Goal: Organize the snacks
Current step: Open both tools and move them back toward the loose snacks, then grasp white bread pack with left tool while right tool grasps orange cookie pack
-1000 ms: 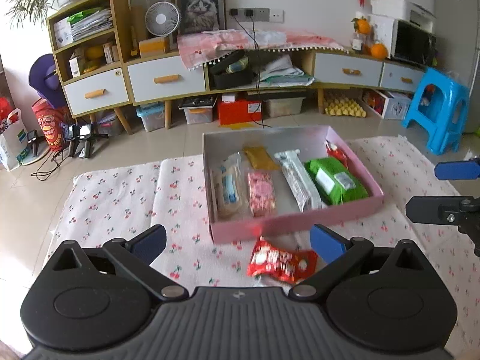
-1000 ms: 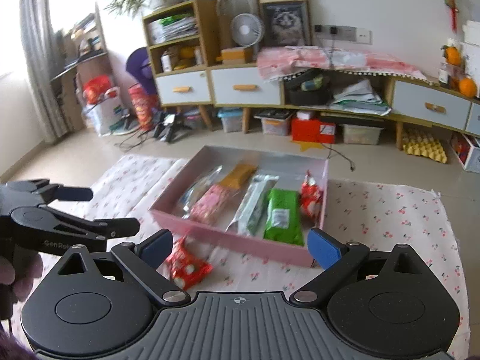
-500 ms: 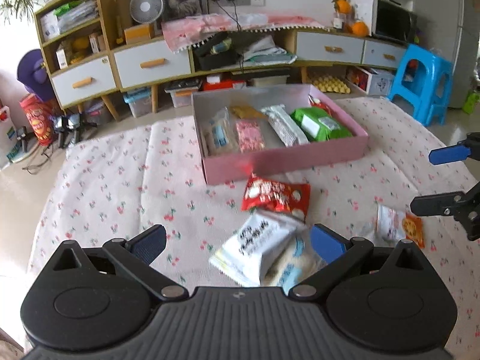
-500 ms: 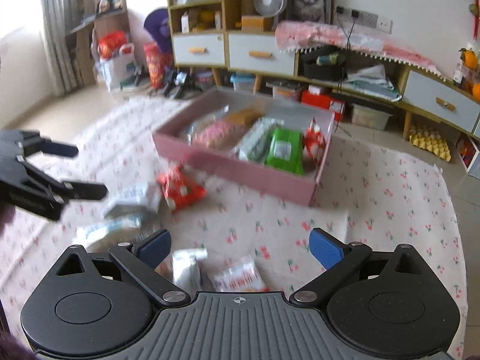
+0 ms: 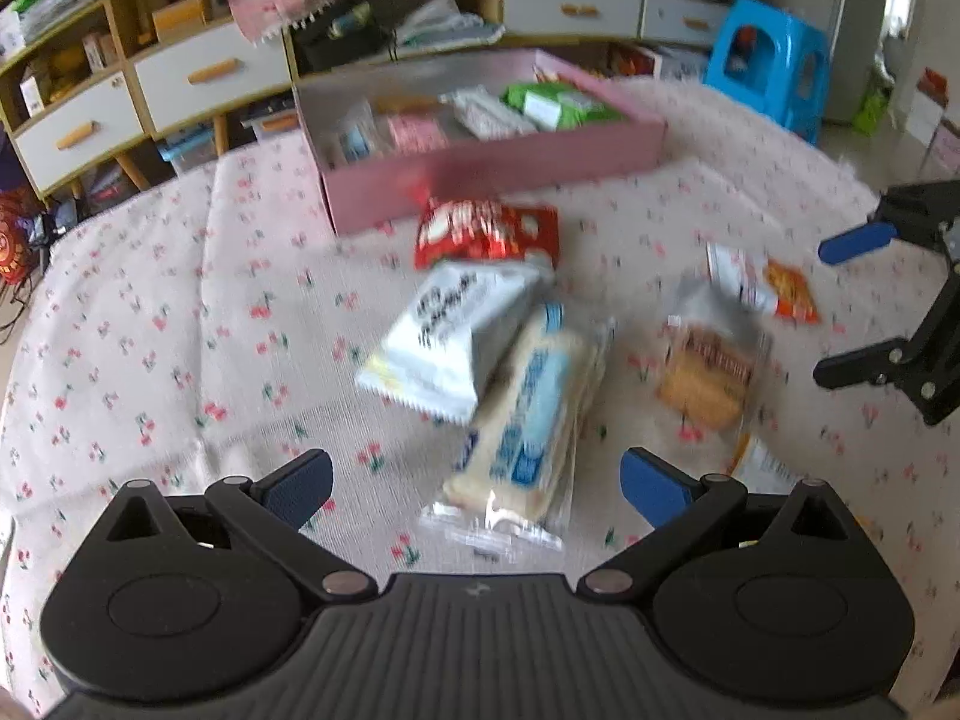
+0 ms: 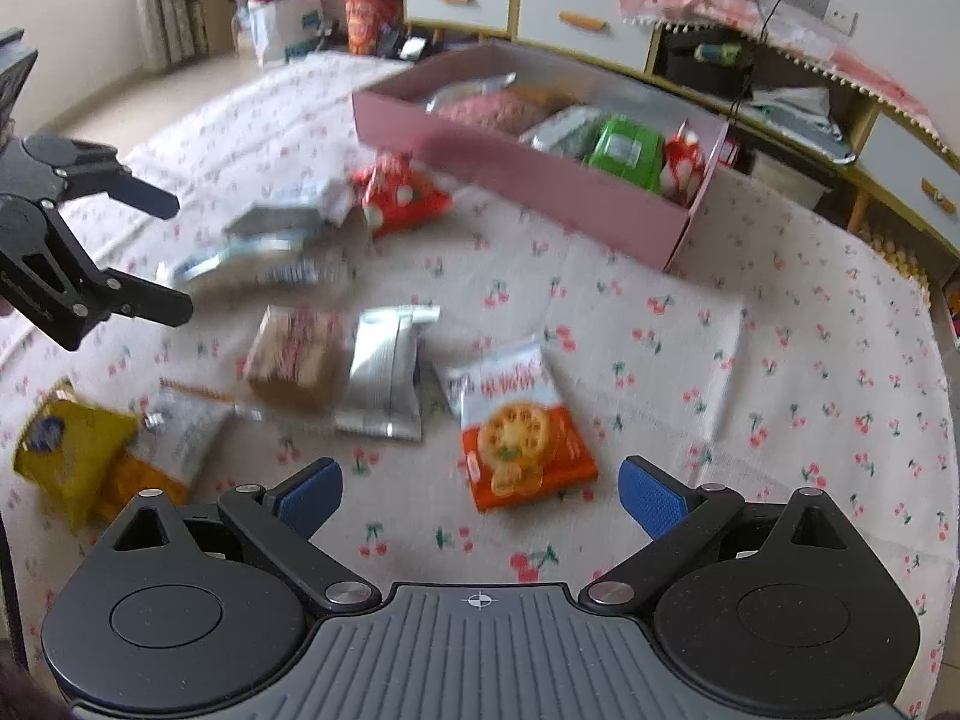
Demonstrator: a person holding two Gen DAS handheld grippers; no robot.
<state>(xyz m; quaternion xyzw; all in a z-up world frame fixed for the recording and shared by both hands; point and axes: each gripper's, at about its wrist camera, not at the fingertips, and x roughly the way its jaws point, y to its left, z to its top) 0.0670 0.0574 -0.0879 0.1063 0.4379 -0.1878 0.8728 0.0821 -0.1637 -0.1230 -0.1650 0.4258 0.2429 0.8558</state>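
Observation:
A pink box [image 5: 498, 174] [image 6: 540, 180] on the cherry-print cloth holds several snack packs. Loose packs lie in front of it: a red bag [image 5: 486, 231] [image 6: 396, 195], a white pack [image 5: 456, 336], a pale blue-and-white pack [image 5: 528, 414], a brown biscuit pack [image 5: 708, 372] [image 6: 294, 354], a silver pack [image 6: 384, 378], an orange-and-white pack [image 5: 765, 285] [image 6: 516, 420] and a yellow pack [image 6: 66, 450]. My left gripper [image 5: 477, 489] is open and empty above the blue-and-white pack. My right gripper [image 6: 480, 495] is open and empty just above the orange-and-white pack.
The cherry-print cloth [image 5: 150, 330] covers the floor. Low cabinets with drawers [image 5: 198, 78] stand behind the box. A blue stool [image 5: 768, 66] stands at the back right. Bags [image 6: 282, 18] sit by the curtain.
Both grippers have drawn back from the box and tilted down over the loose snacks, which now fill the views. Both stay open and empty.

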